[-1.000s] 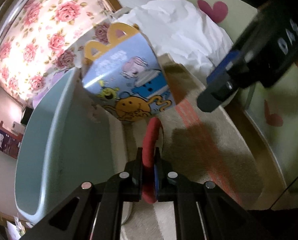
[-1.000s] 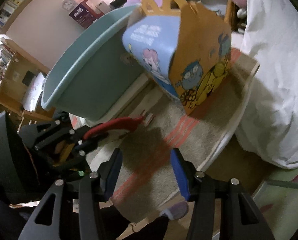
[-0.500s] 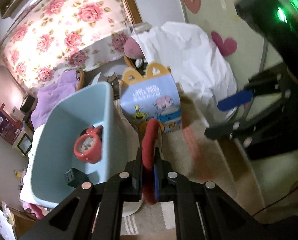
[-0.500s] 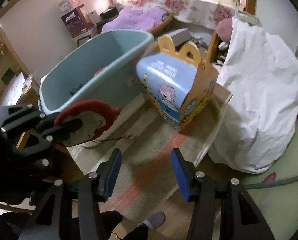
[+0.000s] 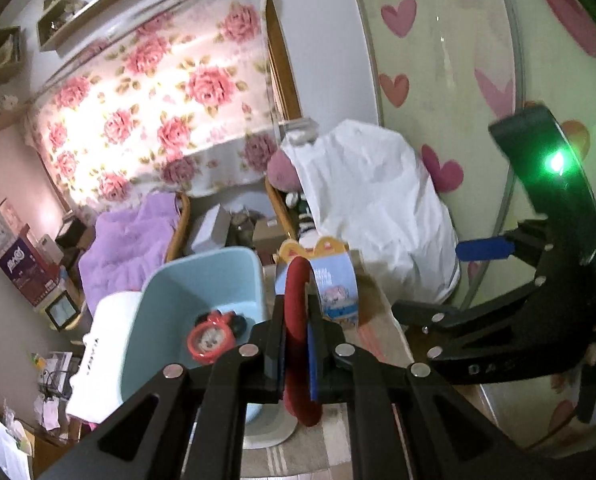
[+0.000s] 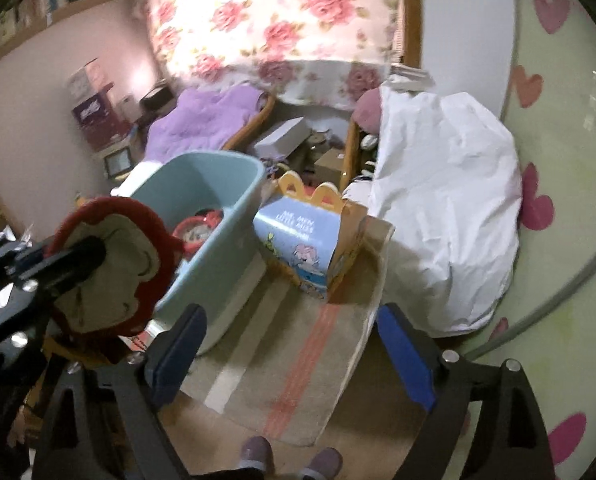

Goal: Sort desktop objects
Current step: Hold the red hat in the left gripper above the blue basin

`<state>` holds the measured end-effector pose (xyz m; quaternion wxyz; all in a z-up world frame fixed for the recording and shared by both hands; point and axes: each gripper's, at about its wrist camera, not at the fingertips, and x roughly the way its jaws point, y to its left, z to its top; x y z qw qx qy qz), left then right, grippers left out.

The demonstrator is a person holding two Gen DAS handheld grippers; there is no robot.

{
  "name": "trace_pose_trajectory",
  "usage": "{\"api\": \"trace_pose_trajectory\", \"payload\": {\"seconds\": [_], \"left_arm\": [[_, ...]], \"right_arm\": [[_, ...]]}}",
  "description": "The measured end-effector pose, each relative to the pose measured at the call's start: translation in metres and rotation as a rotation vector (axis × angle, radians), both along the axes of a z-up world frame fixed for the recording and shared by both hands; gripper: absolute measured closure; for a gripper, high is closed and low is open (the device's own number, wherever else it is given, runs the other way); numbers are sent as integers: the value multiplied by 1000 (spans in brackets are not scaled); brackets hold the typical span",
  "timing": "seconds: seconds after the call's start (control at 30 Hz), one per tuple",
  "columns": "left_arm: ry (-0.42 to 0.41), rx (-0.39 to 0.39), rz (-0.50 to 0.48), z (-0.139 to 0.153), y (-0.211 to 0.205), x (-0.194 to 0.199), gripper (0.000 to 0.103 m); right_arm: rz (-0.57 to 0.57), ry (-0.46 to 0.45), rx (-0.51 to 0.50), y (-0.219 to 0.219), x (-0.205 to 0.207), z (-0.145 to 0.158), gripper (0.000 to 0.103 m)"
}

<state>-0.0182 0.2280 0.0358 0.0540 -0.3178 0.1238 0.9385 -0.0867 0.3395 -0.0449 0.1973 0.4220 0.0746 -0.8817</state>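
Between the left gripper (image 5: 298,354) pads sits a flat red-rimmed cloth piece (image 5: 296,320), clamped edge-on; beyond and left of it the light blue bin (image 5: 169,288) holds a red alarm clock (image 5: 209,338). Right gripper (image 6: 293,344) is wide open, nothing in it; ahead lies a striped mat (image 6: 298,356), then a kids' meal box (image 6: 314,236) beside the bin
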Motion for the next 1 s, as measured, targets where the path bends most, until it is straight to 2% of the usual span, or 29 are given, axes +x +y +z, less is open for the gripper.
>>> {"api": "trace_pose_trajectory", "payload": {"seconds": [0.2, 0.33, 0.67, 1.0], "left_arm": [[22, 18, -16, 25, -11, 13, 96], [22, 23, -29, 33, -19, 20, 96], [19, 30, -3, 33, -57, 18, 96], [23, 18, 62, 35, -109, 5, 96]], "right_arm": [[-82, 59, -3, -5, 20, 33, 12], [-108, 76, 4, -11, 32, 42, 12], [-176, 91, 12, -22, 40, 48, 12], [-135, 82, -9, -62, 37, 50, 12]]}}
